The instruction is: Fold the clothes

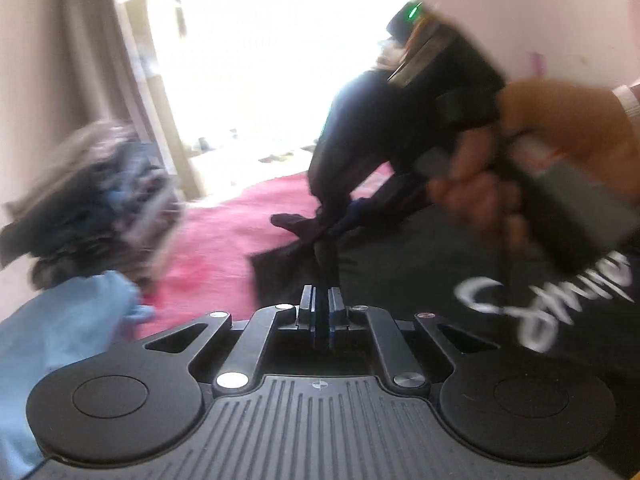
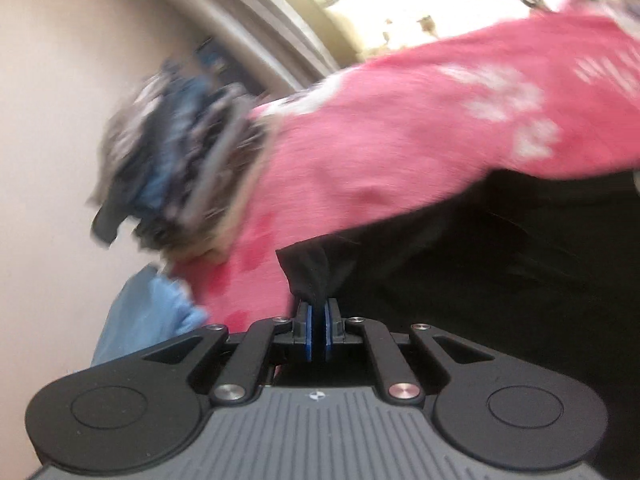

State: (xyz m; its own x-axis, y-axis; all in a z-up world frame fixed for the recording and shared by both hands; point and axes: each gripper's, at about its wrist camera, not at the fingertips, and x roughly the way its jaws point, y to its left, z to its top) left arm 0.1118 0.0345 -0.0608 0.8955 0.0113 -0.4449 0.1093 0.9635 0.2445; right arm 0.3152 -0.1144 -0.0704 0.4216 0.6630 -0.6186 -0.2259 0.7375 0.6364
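Black T-shirt point(image 1: 420, 272) with white letters hangs over the pink bedspread point(image 2: 380, 152), pinched by both the left fingers point(image 1: 322, 300) and the right fingers point(image 2: 318, 312), and its thin cloth could slip out if pulled too fast.

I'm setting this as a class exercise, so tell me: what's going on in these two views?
A person is folding laundry with a handheld gripper in each hand. Both the left gripper and the right gripper are clamped on the black garment, which bears white lettering and lies over a pink bedspread. A blurred pile of patterned clothes and a light blue garment sit nearby. The views are motion-blurred.
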